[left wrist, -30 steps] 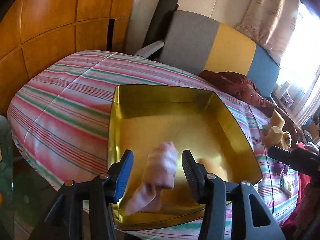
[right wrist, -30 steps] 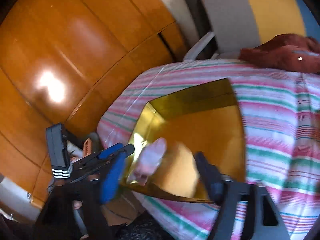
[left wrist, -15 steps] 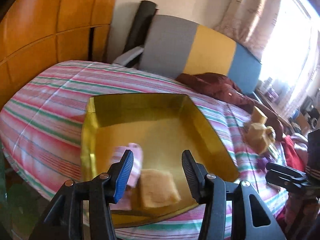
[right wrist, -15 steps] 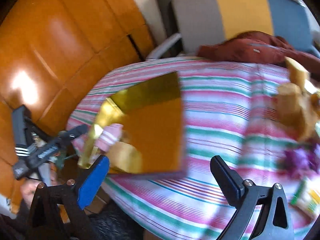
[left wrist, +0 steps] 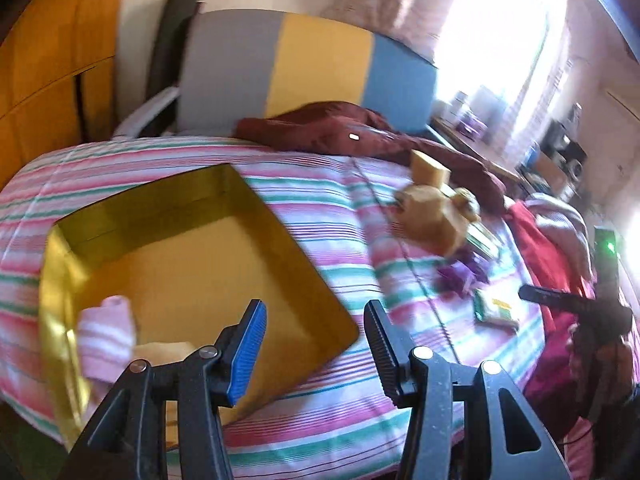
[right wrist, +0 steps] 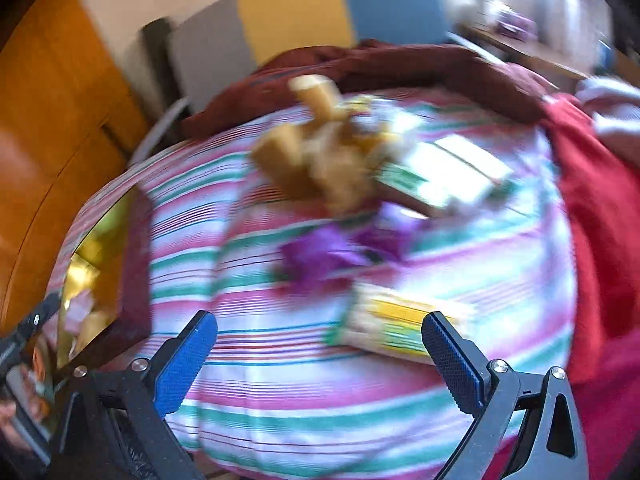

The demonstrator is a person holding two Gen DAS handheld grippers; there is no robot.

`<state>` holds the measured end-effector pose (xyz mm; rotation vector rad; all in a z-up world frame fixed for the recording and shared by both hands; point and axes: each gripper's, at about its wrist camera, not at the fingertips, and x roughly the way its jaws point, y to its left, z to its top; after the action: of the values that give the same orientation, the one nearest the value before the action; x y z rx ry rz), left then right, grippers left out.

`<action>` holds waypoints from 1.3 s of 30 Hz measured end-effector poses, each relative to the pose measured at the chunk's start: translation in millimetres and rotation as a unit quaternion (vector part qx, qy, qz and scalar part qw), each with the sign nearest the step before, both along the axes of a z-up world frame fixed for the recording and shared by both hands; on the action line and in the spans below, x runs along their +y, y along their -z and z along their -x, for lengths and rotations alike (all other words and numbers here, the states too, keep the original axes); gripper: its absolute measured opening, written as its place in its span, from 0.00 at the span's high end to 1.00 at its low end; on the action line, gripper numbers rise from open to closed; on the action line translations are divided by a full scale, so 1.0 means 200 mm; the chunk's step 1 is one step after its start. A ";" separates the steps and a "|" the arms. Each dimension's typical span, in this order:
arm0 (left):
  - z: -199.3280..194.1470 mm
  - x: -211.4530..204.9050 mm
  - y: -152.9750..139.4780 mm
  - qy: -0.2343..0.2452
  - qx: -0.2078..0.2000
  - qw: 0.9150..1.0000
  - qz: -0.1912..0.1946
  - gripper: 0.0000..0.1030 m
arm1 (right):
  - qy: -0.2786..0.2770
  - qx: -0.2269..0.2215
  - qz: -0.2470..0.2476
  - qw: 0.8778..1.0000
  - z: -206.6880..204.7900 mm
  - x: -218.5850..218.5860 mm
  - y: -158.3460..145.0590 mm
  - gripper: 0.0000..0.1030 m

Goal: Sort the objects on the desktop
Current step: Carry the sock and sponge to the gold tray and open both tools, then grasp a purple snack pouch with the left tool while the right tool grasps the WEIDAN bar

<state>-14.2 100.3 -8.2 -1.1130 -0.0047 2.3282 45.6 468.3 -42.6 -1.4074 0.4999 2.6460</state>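
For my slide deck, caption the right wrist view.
Open right tongs over the striped cover, facing a yellow-green packet.

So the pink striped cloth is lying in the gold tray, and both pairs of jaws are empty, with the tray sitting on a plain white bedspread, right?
Not quite: the bedspread is striped pink, green and white, not plain white, as the left wrist view shows. The pink striped cloth does lie in the gold tray, and both jaws are empty.

- The left black plastic two-finger gripper [left wrist: 314, 346] has angular arms with triangular cut-outs, round silver screws at the pivots, one ribbed blue pad and one ribbed black pad.
- The right black plastic two-finger gripper [right wrist: 320, 356] matches it, with silver screws and textured blue pads on both fingers.
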 end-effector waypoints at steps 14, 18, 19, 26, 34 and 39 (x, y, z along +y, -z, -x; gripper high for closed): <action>-0.05 0.36 0.04 0.110 -0.011 0.994 0.012 0.50 | -0.046 -0.099 -0.095 0.990 0.06 0.10 0.09 0.00; -0.04 0.40 0.08 0.120 -0.027 0.992 0.009 0.50 | -0.191 -0.116 -0.174 0.959 0.12 -0.05 0.10 0.00; -0.04 0.41 0.08 0.123 -0.030 0.992 0.009 0.50 | -0.220 -0.124 -0.179 0.951 0.13 -0.07 0.12 0.00; -0.01 0.51 0.13 0.147 -0.045 0.988 0.016 0.50 | -0.254 -0.159 -0.182 0.936 0.23 -0.02 0.23 0.00; 0.03 0.72 0.19 0.187 -0.054 0.980 0.028 0.50 | -0.283 -0.184 -0.157 0.928 0.22 0.03 0.27 0.41; 0.06 0.92 0.24 0.228 -0.047 0.971 0.052 0.50 | -0.276 -0.187 -0.157 0.930 0.17 0.07 0.26 0.45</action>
<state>-25.7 285.2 -55.7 -1.1355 0.3096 1.8815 10.8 482.1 -93.7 -2.0988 -0.4016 2.5399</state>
